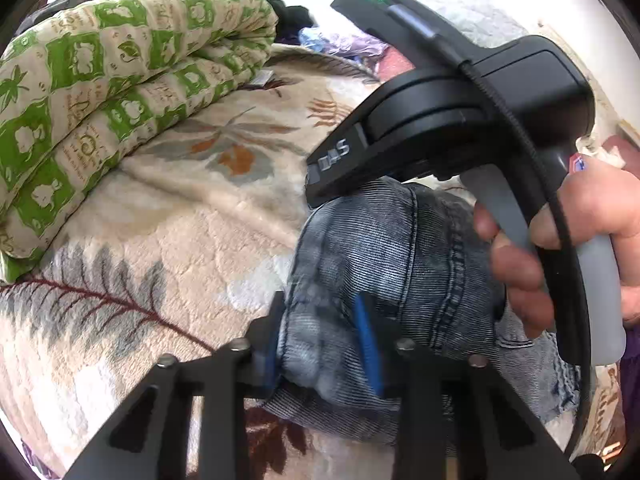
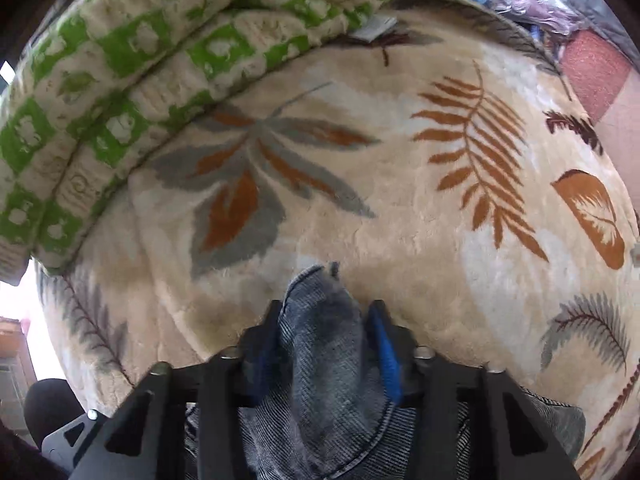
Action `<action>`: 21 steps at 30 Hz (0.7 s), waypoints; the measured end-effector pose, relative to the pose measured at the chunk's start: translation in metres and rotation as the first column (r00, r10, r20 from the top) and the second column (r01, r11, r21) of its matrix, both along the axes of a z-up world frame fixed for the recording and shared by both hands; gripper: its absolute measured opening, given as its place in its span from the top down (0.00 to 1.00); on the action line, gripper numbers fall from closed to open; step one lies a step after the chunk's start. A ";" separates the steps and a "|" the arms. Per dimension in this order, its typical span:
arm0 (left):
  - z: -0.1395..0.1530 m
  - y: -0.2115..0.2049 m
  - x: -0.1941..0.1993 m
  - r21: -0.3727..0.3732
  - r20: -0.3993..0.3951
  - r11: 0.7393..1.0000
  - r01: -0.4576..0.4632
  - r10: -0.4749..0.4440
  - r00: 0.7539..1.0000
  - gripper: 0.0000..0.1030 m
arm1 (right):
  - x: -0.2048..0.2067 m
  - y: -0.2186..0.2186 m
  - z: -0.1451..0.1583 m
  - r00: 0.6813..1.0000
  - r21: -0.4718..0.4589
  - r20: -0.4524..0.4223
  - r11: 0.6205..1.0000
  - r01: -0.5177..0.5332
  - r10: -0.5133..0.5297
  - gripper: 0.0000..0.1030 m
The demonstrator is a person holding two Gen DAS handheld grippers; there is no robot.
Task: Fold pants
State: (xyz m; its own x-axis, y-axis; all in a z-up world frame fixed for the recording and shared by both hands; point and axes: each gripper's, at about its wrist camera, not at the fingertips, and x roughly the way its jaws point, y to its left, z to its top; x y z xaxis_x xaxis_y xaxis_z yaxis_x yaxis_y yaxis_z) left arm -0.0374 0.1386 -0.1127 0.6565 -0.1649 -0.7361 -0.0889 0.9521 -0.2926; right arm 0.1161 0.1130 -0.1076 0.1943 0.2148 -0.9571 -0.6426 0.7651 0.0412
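The pants [image 1: 384, 248] are grey-blue washed denim, bunched on a cream leaf-print blanket [image 1: 172, 232]. My left gripper [image 1: 324, 320] is shut on a fold of the denim between its blue pads. The right gripper's black body and a hand on its grey handle [image 1: 520, 216] fill the upper right of the left wrist view, right above the pants. In the right wrist view my right gripper [image 2: 326, 324] is shut on another bunch of the pants [image 2: 320, 344], held just over the blanket [image 2: 400, 208]. The rest of the pants is hidden below the grippers.
A thick folded green-and-cream quilt [image 1: 100, 92] lies along the far left of the blanket; it also shows in the right wrist view [image 2: 120, 80]. Clothes and plastic bags [image 1: 340, 40] are piled at the back right.
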 end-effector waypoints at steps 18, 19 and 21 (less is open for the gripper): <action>0.047 -0.082 -0.020 0.029 0.236 0.974 0.227 -0.227 0.945 0.84 | -0.058 -0.155 0.103 0.929 0.338 0.171 0.905 0.259 -0.329 0.95; 0.050 -0.092 -0.022 0.033 0.246 0.967 0.252 -0.252 0.936 0.84 | -0.063 -0.170 0.105 0.917 0.359 0.174 0.890 0.281 -0.360 0.95; 0.056 -0.118 -0.028 0.056 0.266 0.950 0.308 -0.312 0.912 0.84 | -0.073 -0.203 0.109 0.887 0.401 0.177 0.854 0.331 -0.427 0.95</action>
